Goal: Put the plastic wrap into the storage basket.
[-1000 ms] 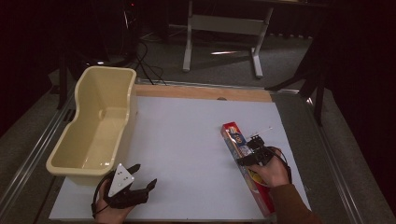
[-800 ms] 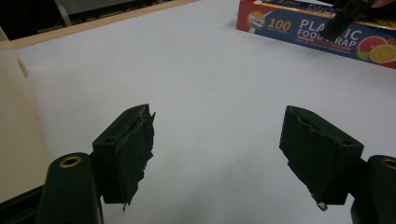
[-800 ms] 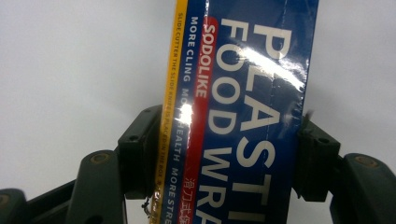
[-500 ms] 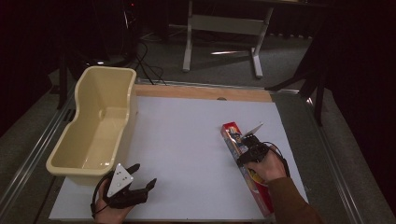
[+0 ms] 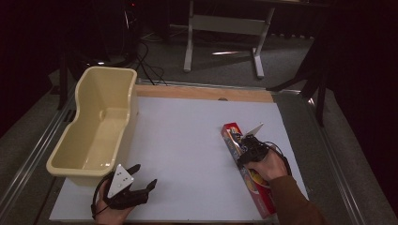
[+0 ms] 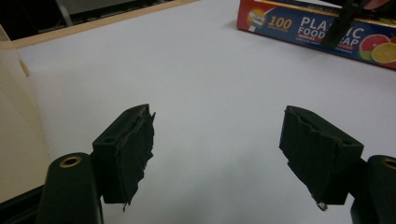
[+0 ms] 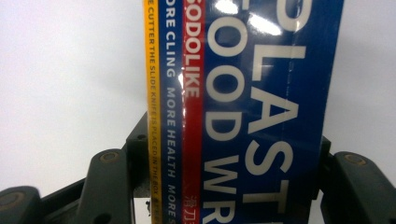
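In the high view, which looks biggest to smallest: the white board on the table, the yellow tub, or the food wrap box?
1. White board, by far the largest.
2. Yellow tub.
3. Food wrap box, long but narrow, partly hidden under the right gripper.

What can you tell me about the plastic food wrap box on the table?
The plastic food wrap box is a long, slim carton, glossy red and blue with white lettering, a yellow edge strip and citrus pictures. It lies flat on the white table, at its right side. The right gripper straddles it; its jaws have just been closing, one on each long side, and look to meet the box's sides.
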Demonstrator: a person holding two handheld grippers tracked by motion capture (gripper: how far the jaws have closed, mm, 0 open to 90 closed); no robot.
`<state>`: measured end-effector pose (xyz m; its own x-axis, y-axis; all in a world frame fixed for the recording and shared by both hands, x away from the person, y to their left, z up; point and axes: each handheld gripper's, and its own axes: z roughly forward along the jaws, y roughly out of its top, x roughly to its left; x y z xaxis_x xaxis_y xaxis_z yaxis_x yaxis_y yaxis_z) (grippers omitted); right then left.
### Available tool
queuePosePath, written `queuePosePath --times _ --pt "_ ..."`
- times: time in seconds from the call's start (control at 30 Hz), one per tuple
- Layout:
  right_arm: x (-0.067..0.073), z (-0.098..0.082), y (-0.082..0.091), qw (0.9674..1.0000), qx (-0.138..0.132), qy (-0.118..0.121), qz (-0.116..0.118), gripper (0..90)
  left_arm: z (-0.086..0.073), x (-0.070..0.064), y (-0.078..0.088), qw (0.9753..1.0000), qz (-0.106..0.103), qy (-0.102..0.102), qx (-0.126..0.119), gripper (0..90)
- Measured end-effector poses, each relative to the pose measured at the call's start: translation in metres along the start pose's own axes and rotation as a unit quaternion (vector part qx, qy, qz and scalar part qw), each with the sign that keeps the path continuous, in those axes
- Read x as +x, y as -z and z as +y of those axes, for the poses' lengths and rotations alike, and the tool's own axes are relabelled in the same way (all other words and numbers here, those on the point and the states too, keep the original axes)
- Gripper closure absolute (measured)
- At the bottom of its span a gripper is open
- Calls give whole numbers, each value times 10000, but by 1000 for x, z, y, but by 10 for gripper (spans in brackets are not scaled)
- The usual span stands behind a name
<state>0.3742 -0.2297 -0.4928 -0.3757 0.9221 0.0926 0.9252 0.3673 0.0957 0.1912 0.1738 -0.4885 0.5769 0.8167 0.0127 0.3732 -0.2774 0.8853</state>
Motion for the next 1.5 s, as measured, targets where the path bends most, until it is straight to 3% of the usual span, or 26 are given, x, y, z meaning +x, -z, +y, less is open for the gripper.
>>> queuePosePath --times 0.03,0.07,0.2,0.23,0.3,0.37,0.67,0.73,0.87,1.13,1.3,1.4,1.5 --pt "0 0 0 10000 0 0 0 407 0 0 0 10000 0 0 0 257" --pt "0 -1 3 9994 -140 -31 321 407 0 0 0 10000 2 -1 1 259" --pt "3 0 8 9971 -322 -58 690 407 0 0 0 10000 8 -3 -2 259" --pt "3 0 8 9971 -322 -58 690 407 0 0 0 10000 8 -3 -2 259" --pt "7 2 14 9936 -495 -113 1005 407 0 0 0 10000 10 -2 1 259" --pt "12 4 19 9920 -600 -50 1113 407 0 0 0 10000 10 2 -4 259" --pt "41 15 40 9843 -974 137 1466 407 0 0 0 10000 1 -3 -13 259" --pt "54 19 47 9805 -1083 253 1622 407 0 0 0 10000 -2 -4 -22 258" --pt "69 27 55 9764 -1195 336 1769 407 0 0 0 10000 -7 -8 -22 258" --pt "95 45 72 9727 -1327 487 1842 408 0 -1 -1 10000 -3 -44 -22 249" --pt "106 55 83 9678 -1442 497 2003 407 0 -1 -1 10000 -1 -46 -32 248" --pt "111 58 87 9667 -1484 499 2026 408 0 -1 -1 10000 0 -45 -37 247" --pt "119 65 93 9630 -1543 521 2149 408 0 -2 -1 10000 6 -62 -35 240"
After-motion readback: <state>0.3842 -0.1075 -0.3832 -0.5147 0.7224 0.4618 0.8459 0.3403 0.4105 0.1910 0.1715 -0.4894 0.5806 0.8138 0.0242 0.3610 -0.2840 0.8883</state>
